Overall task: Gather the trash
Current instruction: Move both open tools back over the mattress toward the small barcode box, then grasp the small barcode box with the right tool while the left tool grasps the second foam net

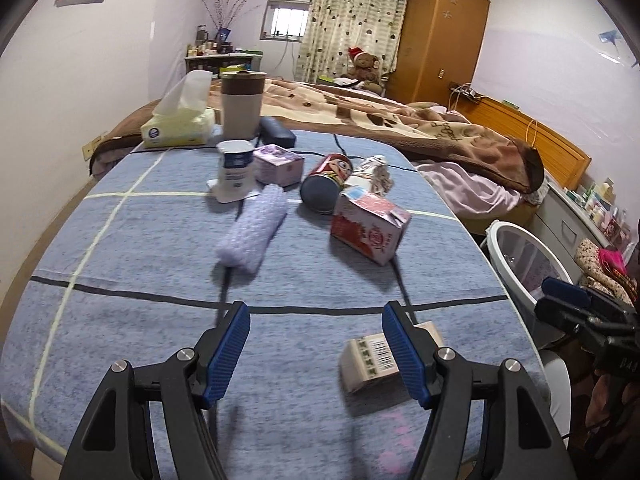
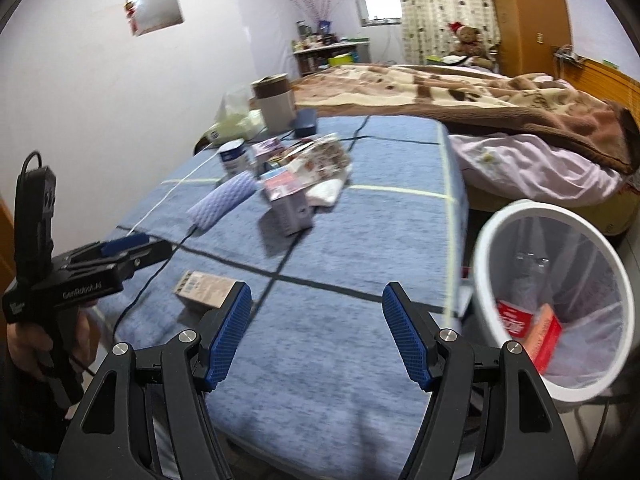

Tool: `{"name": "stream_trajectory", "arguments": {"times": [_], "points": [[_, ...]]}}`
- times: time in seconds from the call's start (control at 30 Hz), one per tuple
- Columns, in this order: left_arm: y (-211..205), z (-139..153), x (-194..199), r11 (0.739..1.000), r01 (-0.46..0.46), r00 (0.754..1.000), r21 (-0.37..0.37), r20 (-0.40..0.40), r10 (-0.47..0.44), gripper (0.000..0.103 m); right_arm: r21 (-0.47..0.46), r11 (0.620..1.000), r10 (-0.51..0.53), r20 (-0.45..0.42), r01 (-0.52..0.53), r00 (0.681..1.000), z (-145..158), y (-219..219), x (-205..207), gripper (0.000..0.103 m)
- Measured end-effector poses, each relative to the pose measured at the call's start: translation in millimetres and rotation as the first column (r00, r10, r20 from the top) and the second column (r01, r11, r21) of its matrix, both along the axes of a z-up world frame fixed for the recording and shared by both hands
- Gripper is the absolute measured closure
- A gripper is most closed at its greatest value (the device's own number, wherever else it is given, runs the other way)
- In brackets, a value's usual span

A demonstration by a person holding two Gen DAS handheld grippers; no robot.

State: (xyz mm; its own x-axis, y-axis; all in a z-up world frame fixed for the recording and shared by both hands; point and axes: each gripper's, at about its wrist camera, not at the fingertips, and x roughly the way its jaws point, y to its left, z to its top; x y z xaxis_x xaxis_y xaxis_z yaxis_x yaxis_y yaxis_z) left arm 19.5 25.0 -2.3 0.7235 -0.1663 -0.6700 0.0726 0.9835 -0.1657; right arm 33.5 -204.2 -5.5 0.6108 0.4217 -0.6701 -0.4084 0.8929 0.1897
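On the blue checked tablecloth lie a small barcode box, a red-and-white carton, a red can on its side, a yogurt cup and crumpled wrappers. My left gripper hovers open over the near part of the cloth, the barcode box just behind its right finger. My right gripper is open and empty above the table's near edge, left of the white bin, which holds red packages. The barcode box shows beside its left finger.
A rolled lilac cloth, a pink box, a tissue pack, a tall mug and a dark case share the table. A bed with a brown blanket lies behind. Cables cross the cloth.
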Motion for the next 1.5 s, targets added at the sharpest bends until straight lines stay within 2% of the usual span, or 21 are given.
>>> {"name": "stream_trajectory", "arguments": {"times": [0.3, 0.5, 0.63, 0.87, 1.03, 1.07, 1.1, 1.13, 1.5], "points": [[23.5, -3.6, -4.1, 1.000, -0.030, 1.000, -0.009, 0.000, 0.030, 0.034, -0.039, 0.987, 0.153, -0.050, -0.155, 0.987, -16.6, 45.7, 5.6, 0.033], [41.1, -7.3, -2.6, 0.998, -0.058, 0.998, -0.028, -0.004, 0.058, 0.034, -0.125, 0.961, 0.237, -0.088, -0.247, 0.967, -33.2, 74.2, 12.1, 0.033], [50.4, -9.5, -0.9, 0.997, -0.070, 0.998, -0.039, -0.007, 0.070, 0.034, -0.166, 0.953, 0.239, -0.092, -0.252, 0.967, -39.0, 81.6, 21.4, 0.033], [62.7, -15.3, 4.9, 0.994, -0.090, 0.996, -0.056, -0.020, 0.089, 0.034, -0.148, 0.965, 0.204, -0.101, -0.218, 0.974, -39.1, 83.2, 38.2, 0.033], [66.6, -18.3, 10.5, 0.993, -0.096, 0.995, -0.064, -0.030, 0.094, 0.034, -0.126, 0.965, 0.217, -0.106, -0.229, 0.970, -39.6, 89.8, 47.2, 0.033], [66.0, -18.1, 12.2, 0.994, -0.093, 0.995, -0.063, -0.030, 0.092, 0.034, -0.123, 0.965, 0.218, -0.104, -0.230, 0.971, -39.7, 91.0, 47.4, 0.037], [65.4, -17.8, 13.5, 0.994, -0.091, 0.996, -0.061, -0.028, 0.090, 0.034, -0.121, 0.965, 0.223, -0.104, -0.235, 0.969, -40.0, 92.8, 47.1, 0.046], [64.2, -17.1, 15.9, 0.995, -0.086, 0.996, -0.058, -0.026, 0.085, 0.034, -0.126, 0.963, 0.226, -0.110, -0.239, 0.968, -41.2, 94.6, 47.6, 0.067], [46.7, -21.2, 66.0, 1.000, -0.026, 0.999, 0.001, -0.025, 0.026, 0.034, -0.099, 0.977, 0.177, -0.103, -0.187, 0.979, -36.8, 74.8, 46.8, 0.068]]}}
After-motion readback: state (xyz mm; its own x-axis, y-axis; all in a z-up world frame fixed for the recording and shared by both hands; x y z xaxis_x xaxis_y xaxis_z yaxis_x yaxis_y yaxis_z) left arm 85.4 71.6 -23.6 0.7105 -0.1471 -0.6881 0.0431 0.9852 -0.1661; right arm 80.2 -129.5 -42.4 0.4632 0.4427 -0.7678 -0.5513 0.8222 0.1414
